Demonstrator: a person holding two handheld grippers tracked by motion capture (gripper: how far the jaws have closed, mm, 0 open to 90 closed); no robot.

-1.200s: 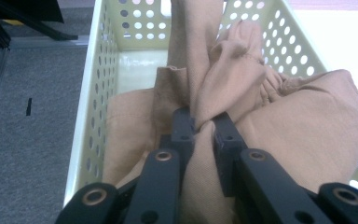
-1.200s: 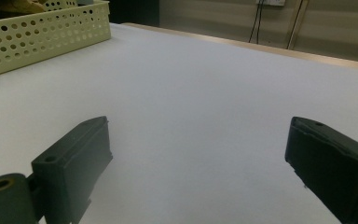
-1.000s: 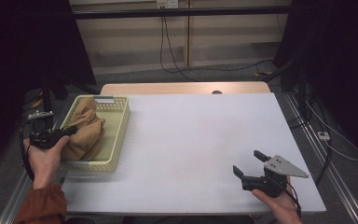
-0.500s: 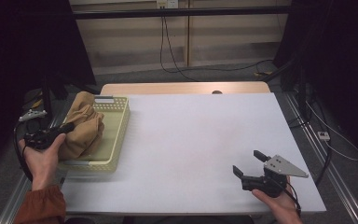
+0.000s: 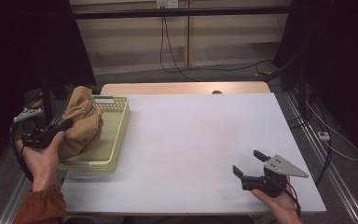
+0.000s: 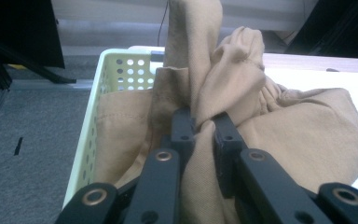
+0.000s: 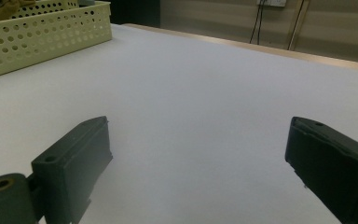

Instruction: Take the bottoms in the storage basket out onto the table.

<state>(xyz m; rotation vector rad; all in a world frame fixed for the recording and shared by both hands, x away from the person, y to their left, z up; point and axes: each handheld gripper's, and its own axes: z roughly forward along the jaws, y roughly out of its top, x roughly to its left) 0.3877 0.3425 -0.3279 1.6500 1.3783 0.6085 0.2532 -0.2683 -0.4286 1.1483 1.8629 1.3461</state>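
Tan cloth (image 6: 279, 126), half out of basket (image 5: 116, 140), pinched in left gripper (image 6: 204, 127); right gripper (image 5: 251, 164) idle, jaws apart; likely next: lift clear, carry to table (image 5: 191, 140).

One tan cloth (image 6: 242, 93) is counted, pinched between the left jaws; one pale yellow basket (image 5: 114, 140) beneath it; one table (image 5: 205, 140); two grippers.

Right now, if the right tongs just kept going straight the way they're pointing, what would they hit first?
Probably nothing close: the right tongs stand open over bare white table, and the way ahead looks free. The perforated basket sits well off to the left of that line, though depth is hard to judge.
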